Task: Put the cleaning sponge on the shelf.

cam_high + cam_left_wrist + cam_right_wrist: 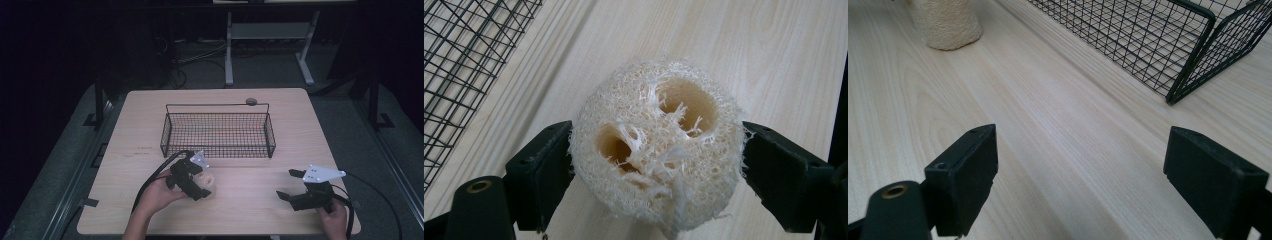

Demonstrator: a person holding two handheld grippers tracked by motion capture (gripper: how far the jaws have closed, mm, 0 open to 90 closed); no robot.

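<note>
Loofah sponge [656, 142], a pale fibrous round with two hollow channels through its face, sits between the jaws of the left gripper [192, 177], which press against its two sides; the piece is grasped. Whether it rests on the table [250, 205] or hangs just above it cannot be told. Step in hand, as judged: the pick is made, and transfer to a container is not yet done. Wire basket [218, 131] lies ahead of the left gripper, near it; in the left gripper view its mesh [459, 60] runs along the upper left, beyond the jaws. Next move, as judged, calls for lifting the sponge above the near rim, carrying it forward, and releasing it inside. Basket contents: nothing can be made out through the mesh. Right gripper [295, 186] hovers over bare table with jaws spread wide, holding nothing; the basket corner [1193, 55] stands ahead and to its right, the sponge [945, 22] ahead to its left.
</note>
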